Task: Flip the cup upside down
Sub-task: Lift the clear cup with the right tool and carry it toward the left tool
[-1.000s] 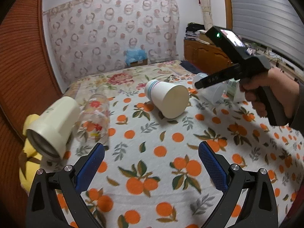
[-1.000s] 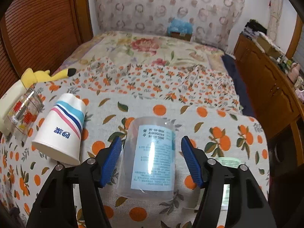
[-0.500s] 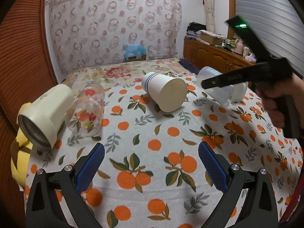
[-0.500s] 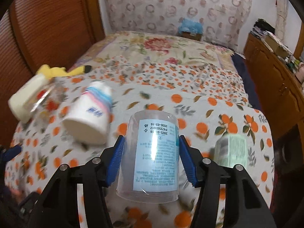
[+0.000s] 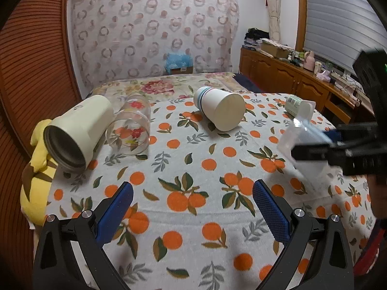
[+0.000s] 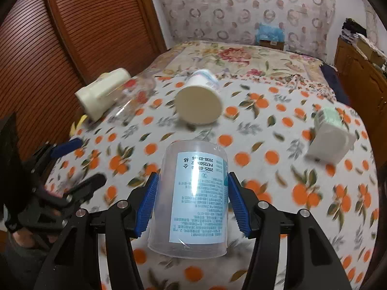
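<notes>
Right tongs point(image 6: 192, 199) clamp the clear cup point(image 6: 193, 198) over open cloth point(image 5: 193, 181); left tongs point(image 5: 193, 207) gape, released.

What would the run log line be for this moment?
right gripper: shut on clear plastic cup, lifted, tilted | left gripper: open, empty | paper cup: on side

1. On the tablecloth point(image 5: 193, 217), a mug point(image 5: 77, 130) lies at the far left, a glass point(image 5: 130, 130) touching its right side.
2. A paper cup point(image 5: 222, 111) lies right of the glass, well apart.
3. A small bottle point(image 5: 298, 105) lies at the far right.
4. A plush toy point(image 5: 36, 181) sits left of the mug.
</notes>
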A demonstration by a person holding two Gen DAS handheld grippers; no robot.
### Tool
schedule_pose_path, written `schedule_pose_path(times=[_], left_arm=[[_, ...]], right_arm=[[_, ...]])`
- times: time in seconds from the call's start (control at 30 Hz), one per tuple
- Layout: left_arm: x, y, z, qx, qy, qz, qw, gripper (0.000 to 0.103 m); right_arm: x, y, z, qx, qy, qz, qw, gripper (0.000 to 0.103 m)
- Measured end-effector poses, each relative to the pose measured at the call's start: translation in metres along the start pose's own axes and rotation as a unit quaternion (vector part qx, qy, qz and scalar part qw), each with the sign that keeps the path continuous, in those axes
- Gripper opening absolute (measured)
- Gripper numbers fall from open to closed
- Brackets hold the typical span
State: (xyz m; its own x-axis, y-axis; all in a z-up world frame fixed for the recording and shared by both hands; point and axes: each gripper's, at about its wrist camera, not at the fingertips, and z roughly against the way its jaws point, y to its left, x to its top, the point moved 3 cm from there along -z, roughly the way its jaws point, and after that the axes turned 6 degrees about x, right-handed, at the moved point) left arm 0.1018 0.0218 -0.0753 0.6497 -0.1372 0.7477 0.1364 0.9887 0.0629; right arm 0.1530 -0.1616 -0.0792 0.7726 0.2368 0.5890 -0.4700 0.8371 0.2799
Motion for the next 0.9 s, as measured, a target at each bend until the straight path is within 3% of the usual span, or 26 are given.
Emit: schedule_pose_path(times=[0.33,0.43,0.63,0.77,0.9], left_arm=[[-0.002,-0.001,0.005,0.001,0.003,-0.003,1.0,0.095],[0.0,-0.008,0.006,0.0,0.005,-0.007,1.0,0.095],[0.009,-0.029,0.01,-0.006,0.008,-0.015,0.9998,0.095],[0.017,-0.047,0.009,-0.016,0.014,-0.012,0.9997,0.095],[0.024,-0.069,0.006,-0.021,0.023,-0.015,0.9994,0.095]], right_arm=[[-0.022,-0.003,-0.01,0.001,0.001,-0.008,1.0,0.061],[-0.025,-0.008,0.002,0.007,-0.021,-0.018,1.0,0.074],[-0.036,-0.021,0.034,0.007,-0.074,-0.017,0.997,0.075],[-0.052,-0.036,0.056,-0.016,-0.107,-0.013,0.994,0.075],[-0.071,-0.052,0.07,-0.027,-0.116,-0.023,0.993,0.075]])
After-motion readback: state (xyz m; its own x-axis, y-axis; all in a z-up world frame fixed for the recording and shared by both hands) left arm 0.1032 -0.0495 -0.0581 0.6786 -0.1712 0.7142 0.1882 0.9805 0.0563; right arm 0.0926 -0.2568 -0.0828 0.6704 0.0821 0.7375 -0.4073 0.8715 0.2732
